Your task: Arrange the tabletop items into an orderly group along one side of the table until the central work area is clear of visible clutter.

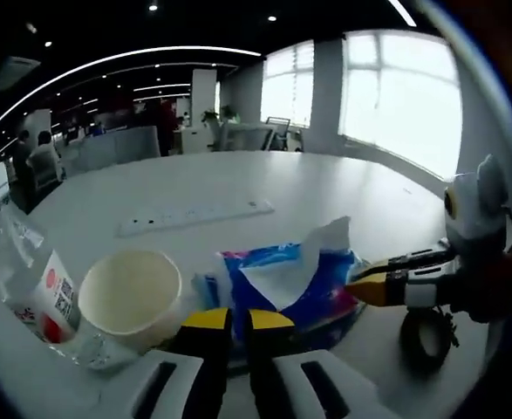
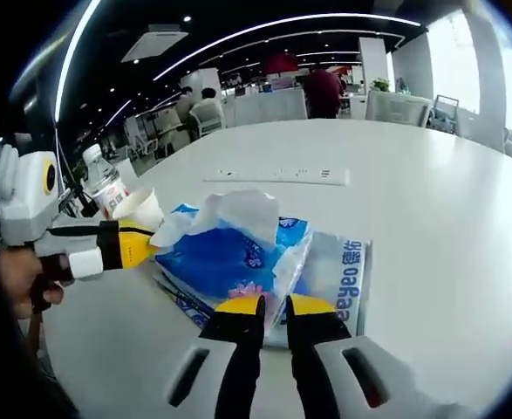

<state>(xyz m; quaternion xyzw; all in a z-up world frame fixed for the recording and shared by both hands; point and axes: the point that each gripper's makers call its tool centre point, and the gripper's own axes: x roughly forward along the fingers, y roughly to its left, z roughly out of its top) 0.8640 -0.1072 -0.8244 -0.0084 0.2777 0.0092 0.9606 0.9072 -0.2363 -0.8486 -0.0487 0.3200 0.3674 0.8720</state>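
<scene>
The blue tissue pack (image 1: 295, 284) lies on the white table (image 1: 264, 188), and in the left gripper view its near edge is hidden behind the left tongs (image 1: 238, 321), so whether the yellow tips touch it cannot be told. These tongs are nearly closed, with only a thin slit between the tips and nothing seen between them. A white tissue (image 1: 303, 262) sticks up from the pack. To the left stands a pale paper cup (image 1: 132, 295), and beyond it a plastic bottle (image 1: 37, 284) with a red and white label, cut off at the view's edge. A long white power strip (image 1: 194, 215) lies farther back.

The right gripper view shows what the other does not: the pack (image 2: 225, 260) is in fact a small stack, with a paler flat pack (image 2: 343, 275) (printed lettering, too small to read) lying at its right side. The right tongs (image 2: 273, 305) sit close together at the stack's near edge, and whether they pinch it is unclear. The cup (image 2: 142, 208), bottle (image 2: 105, 185) and strip (image 2: 277, 176) sit behind.

Each tool enters the other's view from the side, held level, tips reaching the pack. A hand (image 2: 24, 279) grips the left tool. People in the office beyond are blurred.
</scene>
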